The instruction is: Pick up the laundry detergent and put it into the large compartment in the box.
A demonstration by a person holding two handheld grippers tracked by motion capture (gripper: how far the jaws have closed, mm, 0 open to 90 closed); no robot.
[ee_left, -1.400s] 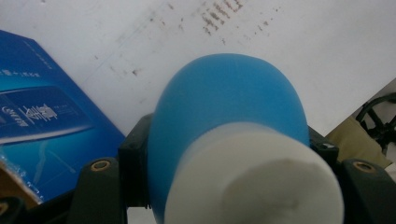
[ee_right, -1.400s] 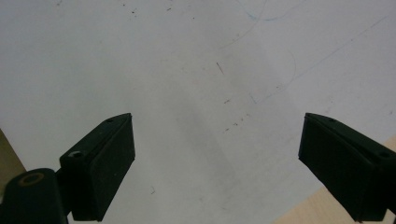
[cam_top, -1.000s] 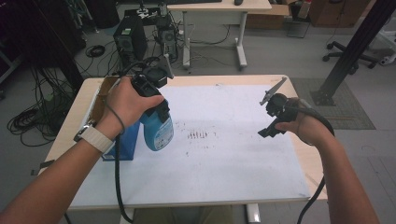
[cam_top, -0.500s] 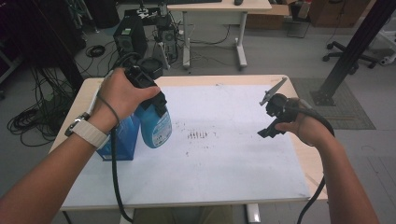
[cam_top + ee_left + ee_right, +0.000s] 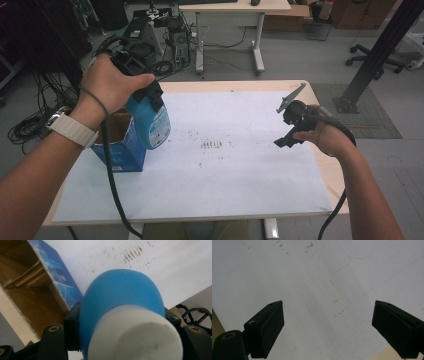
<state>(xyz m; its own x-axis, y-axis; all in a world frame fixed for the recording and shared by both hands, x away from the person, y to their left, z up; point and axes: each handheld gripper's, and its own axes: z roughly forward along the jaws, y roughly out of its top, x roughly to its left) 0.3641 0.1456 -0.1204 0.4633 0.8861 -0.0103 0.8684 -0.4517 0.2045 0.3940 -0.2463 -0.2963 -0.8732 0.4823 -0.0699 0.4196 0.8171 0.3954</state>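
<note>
We saw left gripper (image 5: 145, 95) clamped on blue bottle (image 5: 150, 122), lifted clear above open box (image 5: 122, 150). Right gripper (image 5: 328, 327) hung wide, nothing between, over white sheet (image 5: 240, 165).

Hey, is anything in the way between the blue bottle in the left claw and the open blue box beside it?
Nothing visible. The left claw is shut on the blue bottle, which hangs right beside the open blue box. The box's top is open, and the right claw is far off across the white sheet.
</note>
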